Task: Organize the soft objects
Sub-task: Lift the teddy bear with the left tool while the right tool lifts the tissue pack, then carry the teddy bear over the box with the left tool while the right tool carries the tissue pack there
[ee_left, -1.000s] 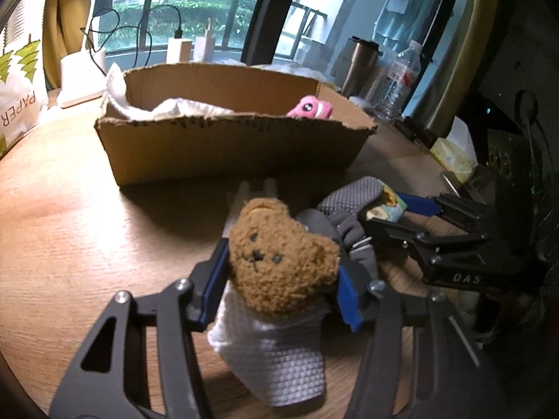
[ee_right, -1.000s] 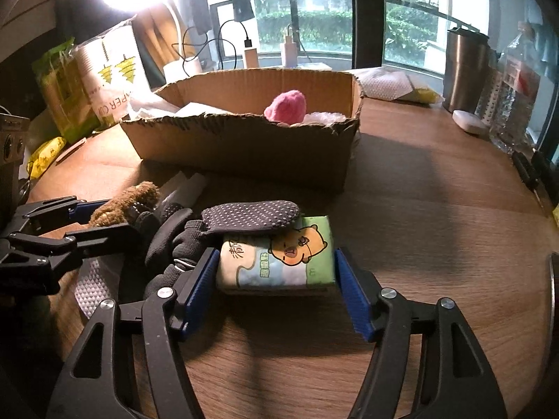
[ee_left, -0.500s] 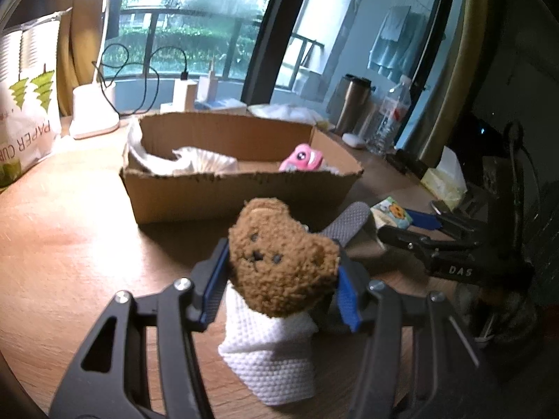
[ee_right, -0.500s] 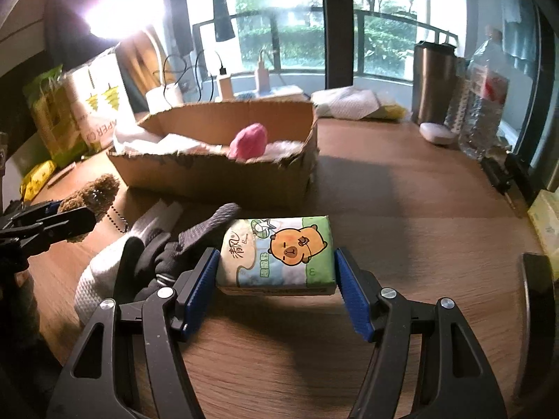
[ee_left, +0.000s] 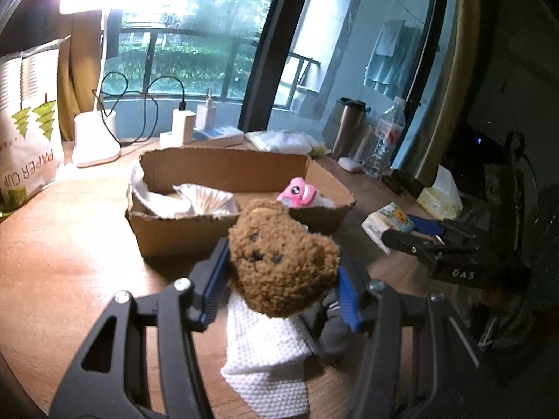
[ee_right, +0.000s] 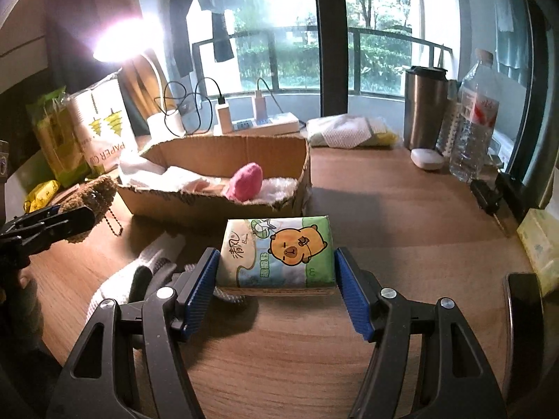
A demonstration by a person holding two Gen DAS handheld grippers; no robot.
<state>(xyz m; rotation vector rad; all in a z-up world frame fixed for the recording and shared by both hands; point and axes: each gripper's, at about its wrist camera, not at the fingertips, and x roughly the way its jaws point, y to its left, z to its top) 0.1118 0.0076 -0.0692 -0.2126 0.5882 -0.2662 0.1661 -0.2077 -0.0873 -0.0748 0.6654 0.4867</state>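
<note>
My left gripper (ee_left: 281, 282) is shut on a brown teddy bear (ee_left: 279, 258) and holds it above the table, short of the cardboard box (ee_left: 195, 230). My right gripper (ee_right: 276, 272) is shut on a green tissue pack with a cartoon bear (ee_right: 277, 249), lifted above the table in front of the box (ee_right: 216, 209). The box holds a pink plush toy (ee_right: 246, 181) and white cloth (ee_left: 206, 199). A white knit glove (ee_left: 265, 359) and a grey glove (ee_left: 332, 328) lie on the table below the left gripper. The bear also shows at the left of the right wrist view (ee_right: 92, 197).
A paper cup bag (ee_right: 101, 125), lamp base (ee_left: 96, 138) and chargers (ee_right: 258, 111) stand behind the box. A steel tumbler (ee_right: 424, 104), a water bottle (ee_right: 475, 122) and a white cloth (ee_right: 344, 134) sit at the back right. A yellow tissue pack (ee_left: 438, 199) lies right.
Both grippers have risen off the table with their loads. The bear and the tissue pack now hang higher, and the gloves stay on the table.
</note>
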